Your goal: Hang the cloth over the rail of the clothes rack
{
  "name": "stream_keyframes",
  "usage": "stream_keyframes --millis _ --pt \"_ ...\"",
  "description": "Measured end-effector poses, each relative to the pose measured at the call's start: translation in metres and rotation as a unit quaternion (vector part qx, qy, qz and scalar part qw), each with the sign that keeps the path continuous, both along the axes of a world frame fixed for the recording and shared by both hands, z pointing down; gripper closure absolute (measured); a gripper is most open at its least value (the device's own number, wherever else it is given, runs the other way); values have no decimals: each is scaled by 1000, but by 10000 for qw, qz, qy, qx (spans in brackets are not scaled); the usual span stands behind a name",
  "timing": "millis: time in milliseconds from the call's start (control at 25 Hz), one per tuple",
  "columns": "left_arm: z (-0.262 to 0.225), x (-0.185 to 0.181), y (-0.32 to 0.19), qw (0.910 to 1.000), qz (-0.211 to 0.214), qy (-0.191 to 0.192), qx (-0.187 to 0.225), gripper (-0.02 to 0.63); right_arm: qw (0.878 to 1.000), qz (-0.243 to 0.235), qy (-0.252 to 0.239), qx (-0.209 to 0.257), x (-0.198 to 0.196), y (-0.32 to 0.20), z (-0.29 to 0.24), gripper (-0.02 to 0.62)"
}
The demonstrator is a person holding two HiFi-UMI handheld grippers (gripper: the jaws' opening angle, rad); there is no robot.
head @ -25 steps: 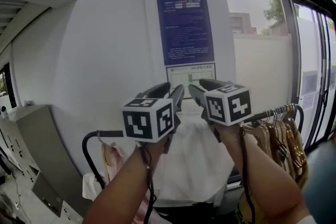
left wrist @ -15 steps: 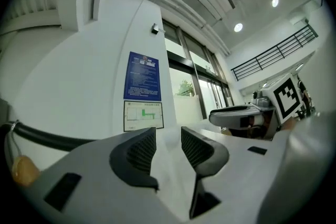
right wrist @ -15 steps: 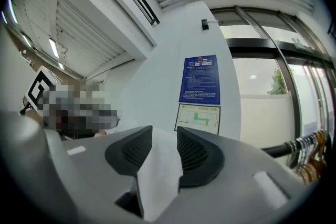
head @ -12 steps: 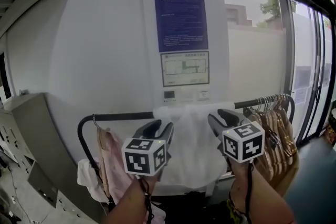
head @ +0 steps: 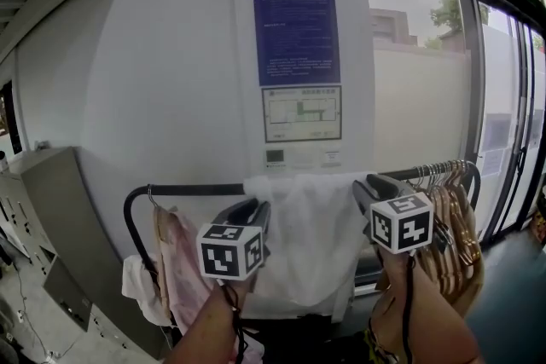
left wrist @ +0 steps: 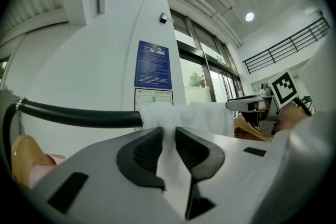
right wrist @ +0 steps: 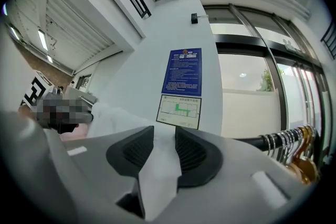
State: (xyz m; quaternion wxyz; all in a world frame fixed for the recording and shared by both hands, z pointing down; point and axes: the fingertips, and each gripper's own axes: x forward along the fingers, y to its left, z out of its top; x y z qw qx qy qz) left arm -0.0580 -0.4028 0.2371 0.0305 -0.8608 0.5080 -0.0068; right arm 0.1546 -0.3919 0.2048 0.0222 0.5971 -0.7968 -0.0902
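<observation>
The white cloth (head: 303,234) hangs draped over the black rail (head: 188,190) of the clothes rack, its folds falling in front. My left gripper (head: 256,207) is held just in front of the cloth's left part, below the rail. Its jaws are closing, with a narrow gap left between the pads. In the left gripper view the cloth (left wrist: 205,115) and the rail (left wrist: 79,114) show beyond the left gripper (left wrist: 169,131). My right gripper (head: 371,183) is near the cloth's upper right corner. Its jaws are closing too, and the right gripper (right wrist: 165,131) has white cloth showing through its gap.
Several wooden hangers (head: 452,217) crowd the rail's right end. A pink garment (head: 175,268) hangs at the left end. The white wall behind carries a blue notice (head: 296,26). A grey cabinet (head: 51,217) stands at the left, and tall windows (head: 503,98) at the right.
Both grippers have come down from above the rail and drawn back from the cloth, which now lies over the rail by itself. The left jaws have narrowed.
</observation>
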Motion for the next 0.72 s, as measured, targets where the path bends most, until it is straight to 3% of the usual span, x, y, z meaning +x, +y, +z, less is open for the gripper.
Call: stream_keyframes --millis 80,440,720 --pt "1 -2 -2 10000 -10 -3 7 574 10000 31 -6 7 2 0 1 472" --pt "2 -8 -5 9997 -165 12 161 578 10000 4 31 29 1 -1 -2 474" --pt "10 -14 -13 9997 -198 155 75 460 10000 2 42 74 0 -2 -4 474"
